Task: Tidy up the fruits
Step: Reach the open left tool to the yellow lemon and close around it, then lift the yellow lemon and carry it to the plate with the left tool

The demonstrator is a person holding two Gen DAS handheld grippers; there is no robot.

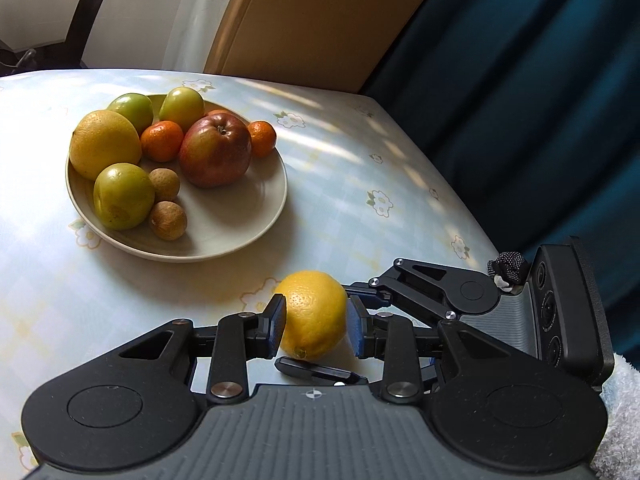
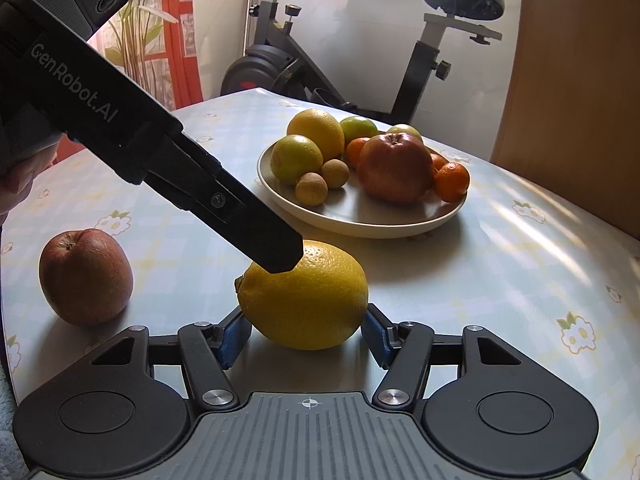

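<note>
A yellow lemon (image 1: 314, 312) (image 2: 308, 300) lies on the flowered tablecloth, and both grippers are shut on it. My left gripper (image 1: 316, 328) presses its blue pads on the lemon's two sides. In the right wrist view it slants down from the upper left, one fingertip (image 2: 280, 256) over the lemon's top. My right gripper (image 2: 305, 336) holds the lemon by its two ends; one of its fingers (image 1: 316, 371) shows under the fruit. A beige plate (image 1: 240, 216) (image 2: 360, 224) beyond holds a red apple (image 1: 216, 150), another lemon, green fruits, tangerines and two small brown fruits. A second red apple (image 2: 86, 276) sits loose at left.
The table's edge (image 1: 460, 200) runs close on the right, with a dark blue curtain (image 1: 520, 100) beyond it. A wooden panel (image 1: 320, 20) and an exercise bike (image 2: 320, 60) stand behind the table. A hand (image 2: 20, 184) holds the left gripper.
</note>
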